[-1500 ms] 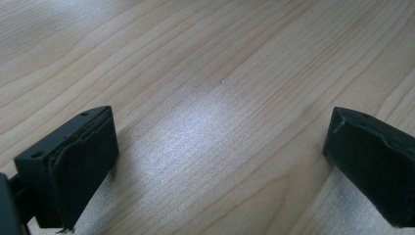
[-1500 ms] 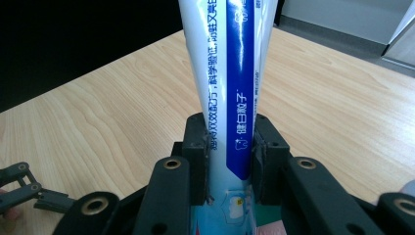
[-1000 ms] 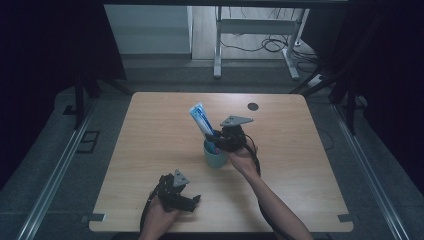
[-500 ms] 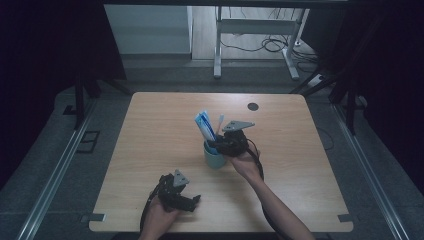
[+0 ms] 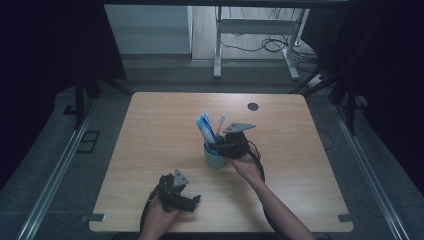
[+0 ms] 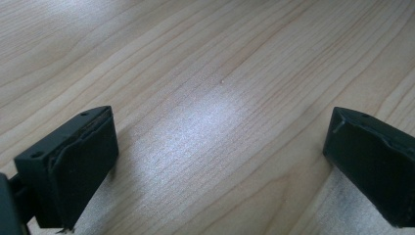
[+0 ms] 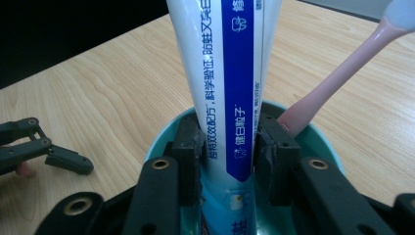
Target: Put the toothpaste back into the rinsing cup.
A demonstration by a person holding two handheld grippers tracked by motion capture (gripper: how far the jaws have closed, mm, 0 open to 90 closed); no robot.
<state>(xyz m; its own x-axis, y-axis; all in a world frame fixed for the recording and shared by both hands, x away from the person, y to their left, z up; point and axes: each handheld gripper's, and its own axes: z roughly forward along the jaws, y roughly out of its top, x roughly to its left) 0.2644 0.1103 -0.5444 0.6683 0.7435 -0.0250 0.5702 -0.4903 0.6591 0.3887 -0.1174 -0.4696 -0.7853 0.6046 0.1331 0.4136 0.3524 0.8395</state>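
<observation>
Two items in the cup, by my count. How far along am I? (operator)

Nearly done. The toothpaste tube (image 7: 230, 73) stands upright in the teal cup (image 5: 214, 159), next to the pink toothbrush (image 7: 333, 78), which leans against the far rim. Your right gripper (image 5: 218, 146) reaches down into the cup mouth, with the tube between its fingers (image 7: 188, 147). They've just been opening, but the pads look to be against the tube's sides, so I'd call it a slackening hold, not a release. (observer)

What's left, then? (operator)

By my reading, you need to let go fully and lift straight out without dragging the tube or tipping the cup. The toothbrush sits just beside your right-hand finger, so mind it as you lift. (observer)

And my left? (operator)

Your left gripper (image 5: 192, 200) lies low near the front edge, well apart from the cup. Its fingers are spread wide over bare wood and hold nothing. (observer)

Surface and room? (operator)

Pale wood-grain surface (image 5: 165, 125), with the cup about mid-surface. A small dark round spot (image 5: 253, 106) sits toward the far edge; I can't tell what it is. Beyond the surface there's grey floor, the white legs of another desk frame (image 5: 217, 50) and loose cables (image 5: 270, 45). Both sides are dark, and the light is dim. (observer)
</observation>
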